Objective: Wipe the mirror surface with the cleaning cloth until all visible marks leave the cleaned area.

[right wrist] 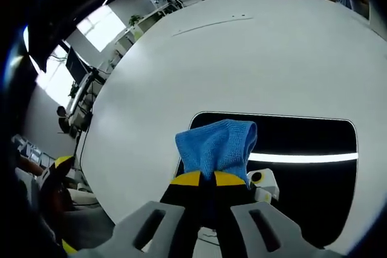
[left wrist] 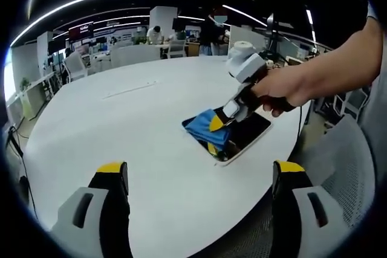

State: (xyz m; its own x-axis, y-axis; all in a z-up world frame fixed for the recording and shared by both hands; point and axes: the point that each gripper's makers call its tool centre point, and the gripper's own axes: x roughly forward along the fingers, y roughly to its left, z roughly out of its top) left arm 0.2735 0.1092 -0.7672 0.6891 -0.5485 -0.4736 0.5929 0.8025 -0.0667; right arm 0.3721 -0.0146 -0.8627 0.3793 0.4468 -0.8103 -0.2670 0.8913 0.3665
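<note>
- One mirror (right wrist: 302, 143), a dark rectangle with rounded corners, is seen lying flat on the white table (right wrist: 242, 58); in the right gripper view its long axis runs across the picture, side to side.
- In the left gripper view the same mirror (left wrist: 251, 134) is seen near the table's (left wrist: 121, 131) rounded edge, with its long axis slanting from lower left to upper right.
- One blue cloth (right wrist: 216, 146) is pinched between the yellow-tipped jaws of the right gripper (right wrist: 202, 178), which are pressed together on it; the cloth is bunched and pushed forward onto the mirror's near left end.
- A bright strip of ceiling light is reflected along the mirror's length, just beside the cloth.
- From the left gripper view, the right gripper (left wrist: 221, 119) is shown held in a person's hand (left wrist: 284, 89), pointing down and left onto the cloth (left wrist: 208, 128).
- The left gripper (left wrist: 199, 170) is held above the table, its two jaws spread wide apart with nothing between them.
- Two grippers are counted, one cloth and one mirror.
- Office desks and chairs are seen well beyond the table.
</note>
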